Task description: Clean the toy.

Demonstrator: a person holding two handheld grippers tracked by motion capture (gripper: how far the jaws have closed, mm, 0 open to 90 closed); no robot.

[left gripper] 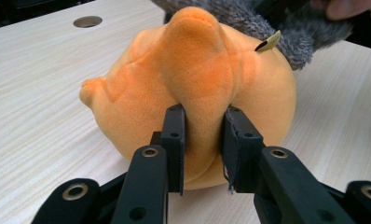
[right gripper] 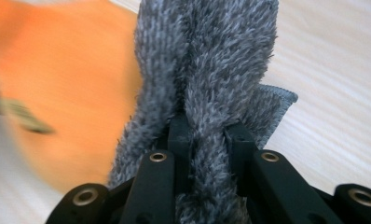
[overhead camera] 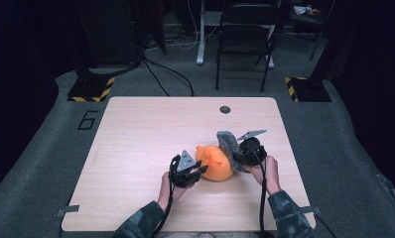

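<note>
An orange plush toy point(overhead camera: 216, 162) lies on the light wooden table point(overhead camera: 136, 134), near its front middle. My left gripper point(overhead camera: 201, 170) is at the toy's left side, shut on a protruding orange fold point(left gripper: 200, 88). A fuzzy grey cloth point(overhead camera: 229, 144) drapes over the toy's right side. My right gripper point(overhead camera: 239, 154) is shut on a bunched ridge of that cloth point(right gripper: 211, 70). In the right gripper view the orange plush point(right gripper: 67, 88) shows blurred at the left of the cloth. A small tan tag point(left gripper: 268, 43) sticks out near the cloth's edge.
A round hole point(overhead camera: 225, 109) sits near the table's far edge. A black folding chair point(overhead camera: 246, 34) and cables stand on the floor beyond the table. Two yellow-and-black striped bases point(overhead camera: 91, 89) flank the table's far corners.
</note>
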